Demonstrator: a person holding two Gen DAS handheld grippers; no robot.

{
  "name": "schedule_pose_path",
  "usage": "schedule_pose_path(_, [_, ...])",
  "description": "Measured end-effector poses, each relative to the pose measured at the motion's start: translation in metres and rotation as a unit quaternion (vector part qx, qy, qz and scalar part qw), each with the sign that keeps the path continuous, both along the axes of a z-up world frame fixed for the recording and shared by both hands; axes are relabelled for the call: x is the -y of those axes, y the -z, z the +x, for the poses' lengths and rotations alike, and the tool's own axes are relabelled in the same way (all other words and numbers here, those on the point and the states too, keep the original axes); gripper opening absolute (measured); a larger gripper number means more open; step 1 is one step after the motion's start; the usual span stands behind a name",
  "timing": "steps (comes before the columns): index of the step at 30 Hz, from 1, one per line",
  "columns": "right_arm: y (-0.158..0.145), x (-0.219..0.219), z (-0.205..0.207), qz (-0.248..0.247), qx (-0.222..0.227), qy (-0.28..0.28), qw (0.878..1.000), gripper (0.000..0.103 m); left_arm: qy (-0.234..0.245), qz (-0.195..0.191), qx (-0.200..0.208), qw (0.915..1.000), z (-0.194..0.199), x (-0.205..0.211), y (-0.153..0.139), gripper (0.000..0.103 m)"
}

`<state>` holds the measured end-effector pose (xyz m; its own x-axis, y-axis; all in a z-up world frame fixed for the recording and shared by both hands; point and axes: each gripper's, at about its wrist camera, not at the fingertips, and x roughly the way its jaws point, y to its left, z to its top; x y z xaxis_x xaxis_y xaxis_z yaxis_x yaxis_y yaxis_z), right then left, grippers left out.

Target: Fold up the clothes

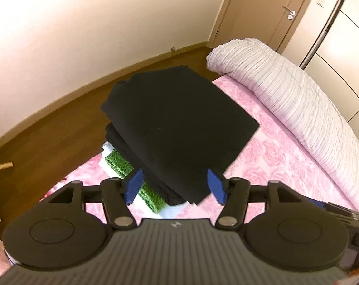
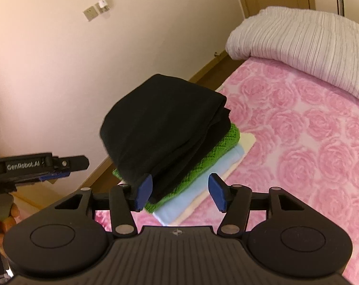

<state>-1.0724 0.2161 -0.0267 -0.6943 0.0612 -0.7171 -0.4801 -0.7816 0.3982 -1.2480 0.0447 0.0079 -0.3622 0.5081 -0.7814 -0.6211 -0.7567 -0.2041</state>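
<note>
Left wrist view: a folded black fabric garment [image 1: 177,128] lies flat on top of a stack of folded clothes, at the near corner of a bed.

Stack, top to bottom: black garment, more dark folded cloth, a folded green knitted sweater [image 2: 203,161], a folded pale blue cloth [image 2: 203,194], and a folded cream cloth [image 2: 247,141] at the base.

Left gripper [image 1: 176,186]: blue pads spread apart, nothing pinched; the black garment's near edge shows between and beyond them, with no pad pressing on it.

Right gripper [image 2: 180,191]: blue pads also spread wide, holding nothing; the stack's near corner lies just ahead.

Person: fingers [image 2: 3,216] wrapped round the left gripper's handle are seen at the left edge of the right wrist view.

Progress: the black piece looks folded and placed, and both claws are free, so this garment appears finished. No unfolded clothes show in either view, so whether more remain cannot be told.

Surface: a pink bedspread patterned with roses [image 2: 298,142], with a rolled, ribbed, pale grey quilt [image 1: 298,109] along the far side.

Room: cream walls, brown wooden floor [image 1: 48,130] beside the bed, a wooden door with a metal handle [image 1: 290,11], and wall sockets [image 2: 91,13].
</note>
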Motion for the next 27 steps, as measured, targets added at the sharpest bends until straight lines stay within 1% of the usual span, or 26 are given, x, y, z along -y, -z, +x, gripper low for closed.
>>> schedule_pose_path(2, [-0.008, 0.006, 0.016, 0.004, -0.002, -0.003, 1.0, 0.066, -0.003, -0.001, -0.012, 0.9999, 0.02, 0.007, -0.013, 0.062])
schedule_pose_path(4, [-0.015, 0.012, 0.032, 0.008, -0.005, -0.008, 1.0, 0.07, -0.007, -0.001, -0.024, 0.9997, 0.041, 0.014, -0.025, 0.064])
schedule_pose_path(6, [-0.021, 0.016, 0.049, 0.014, -0.009, -0.017, 1.0, 0.079, -0.016, -0.002, -0.033, 0.9993, 0.065, 0.02, -0.033, 0.067])
schedule_pose_path(7, [-0.025, 0.018, 0.058, 0.019, -0.01, -0.023, 1.0, 0.082, -0.021, -0.003, -0.038, 0.9991, 0.077, 0.024, -0.038, 0.067])
schedule_pose_path(8, [-0.029, 0.02, 0.069, 0.024, -0.012, -0.027, 0.999, 0.087, -0.026, -0.005, -0.042, 0.9988, 0.089, 0.027, -0.041, 0.068])
schedule_pose_path(9, [-0.032, 0.022, 0.08, 0.03, -0.015, -0.032, 0.999, 0.089, -0.032, -0.01, -0.046, 0.9984, 0.102, 0.029, -0.044, 0.068])
schedule_pose_path(13, [-0.042, 0.025, 0.122, 0.04, -0.013, -0.046, 0.998, 0.089, -0.049, -0.025, -0.06, 0.9967, 0.154, 0.035, -0.051, 0.068])
schedule_pose_path(14, [-0.044, 0.025, 0.132, 0.042, -0.011, -0.049, 0.998, 0.089, -0.054, -0.026, -0.064, 0.9962, 0.167, 0.037, -0.052, 0.07])
schedule_pose_path(15, [-0.046, 0.025, 0.142, 0.044, -0.009, -0.052, 0.998, 0.089, -0.058, -0.027, -0.067, 0.9957, 0.181, 0.039, -0.054, 0.074])
schedule_pose_path(17, [-0.049, 0.025, 0.162, 0.048, -0.005, -0.06, 0.997, 0.089, -0.07, -0.03, -0.072, 0.9945, 0.207, 0.043, -0.056, 0.08])
schedule_pose_path(19, [-0.053, 0.026, 0.181, 0.052, -0.002, -0.071, 0.996, 0.089, -0.078, -0.031, -0.077, 0.9935, 0.232, 0.047, -0.058, 0.085])
schedule_pose_path(21, [-0.057, 0.029, 0.198, 0.062, 0.003, -0.08, 0.995, 0.089, -0.086, -0.031, -0.084, 0.9923, 0.256, 0.052, -0.061, 0.092])
schedule_pose_path(22, [-0.059, 0.031, 0.207, 0.065, 0.003, -0.084, 0.994, 0.089, -0.09, -0.029, -0.089, 0.9915, 0.269, 0.055, -0.062, 0.093])
schedule_pose_path(24, [-0.064, 0.034, 0.224, 0.073, 0.002, -0.094, 0.993, 0.089, -0.102, -0.028, -0.097, 0.9896, 0.292, 0.058, -0.063, 0.099])
schedule_pose_path(27, [-0.068, 0.038, 0.248, 0.083, 0.006, -0.104, 0.991, 0.089, -0.123, -0.029, -0.106, 0.9864, 0.321, 0.062, -0.063, 0.102])
